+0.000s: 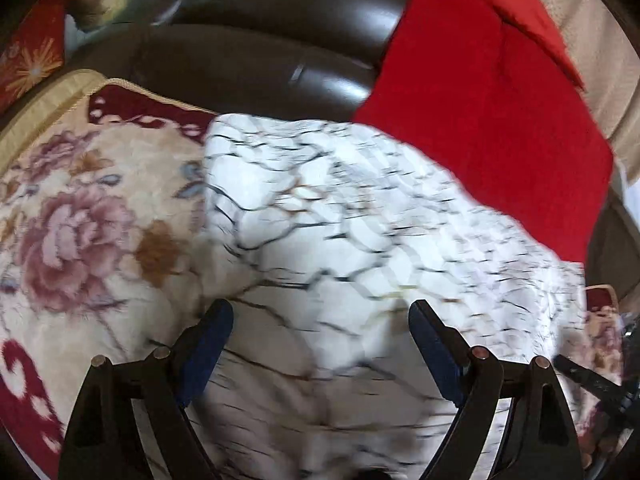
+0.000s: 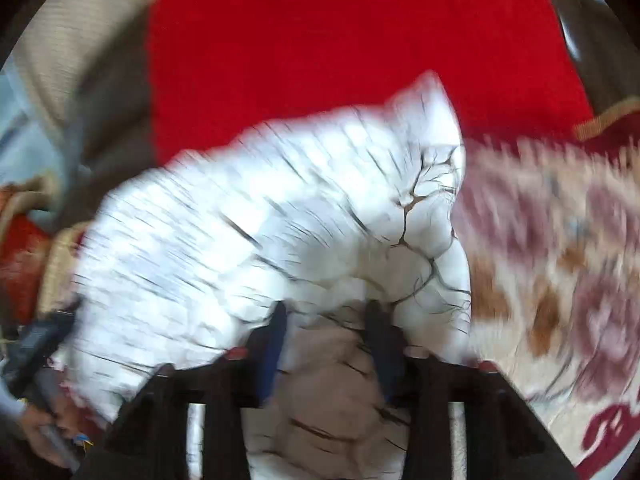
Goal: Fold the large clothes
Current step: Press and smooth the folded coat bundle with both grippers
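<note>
A large white garment with a dark crackle print point(image 1: 340, 232) lies spread over a floral blanket on a sofa. My left gripper point(image 1: 320, 312) is open just above the cloth, its blue-padded fingers point(image 1: 208, 344) wide apart with nothing between them. In the right wrist view the same garment point(image 2: 260, 220) is bunched and blurred by motion. My right gripper point(image 2: 326, 312) is partly open, and a fold of the white cloth sits between its fingers point(image 2: 276, 332). I cannot tell whether it pinches the cloth.
A cream and maroon floral blanket point(image 1: 80, 220) covers the seat, also at the right in the right wrist view point(image 2: 560, 260). A red cloth point(image 1: 480, 120) lies beyond the garment against the dark brown sofa back point(image 1: 260, 40). A patterned red cushion point(image 1: 32, 56) sits far left.
</note>
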Demonstrator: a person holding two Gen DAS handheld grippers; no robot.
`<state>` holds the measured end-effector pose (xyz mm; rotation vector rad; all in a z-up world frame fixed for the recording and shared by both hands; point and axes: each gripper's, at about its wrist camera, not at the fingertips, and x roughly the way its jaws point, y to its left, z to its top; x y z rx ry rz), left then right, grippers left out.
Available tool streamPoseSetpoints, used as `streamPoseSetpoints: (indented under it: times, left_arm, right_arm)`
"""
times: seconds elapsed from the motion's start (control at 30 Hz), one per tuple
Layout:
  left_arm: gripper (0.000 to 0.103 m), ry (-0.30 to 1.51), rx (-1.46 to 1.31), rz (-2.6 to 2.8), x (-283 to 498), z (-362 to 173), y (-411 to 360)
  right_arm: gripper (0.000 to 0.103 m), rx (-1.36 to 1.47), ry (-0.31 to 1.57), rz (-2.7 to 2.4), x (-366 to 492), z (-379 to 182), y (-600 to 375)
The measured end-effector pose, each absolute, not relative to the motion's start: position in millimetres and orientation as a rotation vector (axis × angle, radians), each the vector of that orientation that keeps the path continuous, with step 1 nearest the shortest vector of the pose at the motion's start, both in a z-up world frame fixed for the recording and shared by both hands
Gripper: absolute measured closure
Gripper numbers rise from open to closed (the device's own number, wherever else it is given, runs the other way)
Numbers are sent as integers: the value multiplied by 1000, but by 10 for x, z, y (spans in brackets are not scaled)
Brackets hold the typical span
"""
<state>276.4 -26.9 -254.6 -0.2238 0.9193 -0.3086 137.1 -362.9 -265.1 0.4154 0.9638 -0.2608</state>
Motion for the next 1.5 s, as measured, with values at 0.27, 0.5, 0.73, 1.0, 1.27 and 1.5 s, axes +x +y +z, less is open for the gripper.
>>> streamPoseSetpoints:
  times: [0.27, 0.5, 0.73, 1.0, 1.27, 1.5]
  left_arm:
    - [13, 969, -332, -277, 2881, -2604, 61]
    - [13, 978, -350, -289, 2868, -2582, 242]
    - [13, 952, -210, -246, 2899, -2527, 16]
    - [13, 894, -95, -207, 2806, -2406, -70]
    - [13, 875, -58, -192, 2744, -2389, -122]
    - [13, 876, -58, -187, 2771, -2400, -127]
  right_arm:
    - [67, 391, 901, -208, 1558, -2237, -3424]
    - [66, 413, 1022, -200, 2318, -2455, -3198]
    - [64, 429, 1108, -237, 2512, -2636, -3220]
    - [43, 327, 896, -352, 1735, -2042, -3336]
    - [44, 379, 992, -350, 1567, -2558, -3696]
    - [44, 391, 971, -349, 1522, -2268, -3614]
